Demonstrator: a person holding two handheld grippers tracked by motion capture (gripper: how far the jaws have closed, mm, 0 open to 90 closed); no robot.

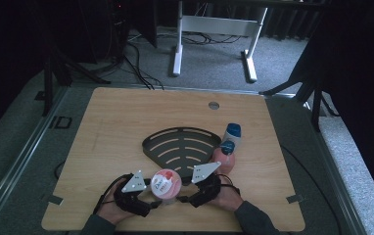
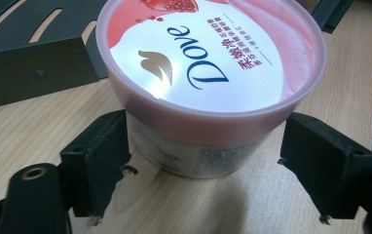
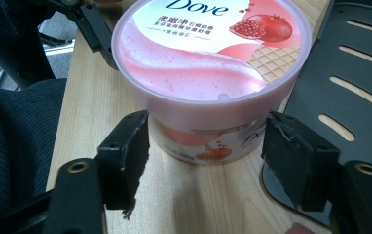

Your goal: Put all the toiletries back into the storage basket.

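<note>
Two black claws are seen closest to the camera, one at each side of a round pink plastic tub [image 1: 166,185] with a white Dove label on its lid. At the tub's left, the left claw [image 2: 204,170] is spread, and its jaws flank the tub's wall without pressing it. At the tub's right, the right claw [image 3: 206,156] is likewise spread around the tub, with gaps visible. The tub is stood upright on the pale wooden counter [image 1: 121,122]. Just behind the tub a black slotted fan-shaped tray [image 1: 180,145] is laid. Right of the tray, a pink bottle [image 1: 225,157] with a blue cap is placed.
</note>
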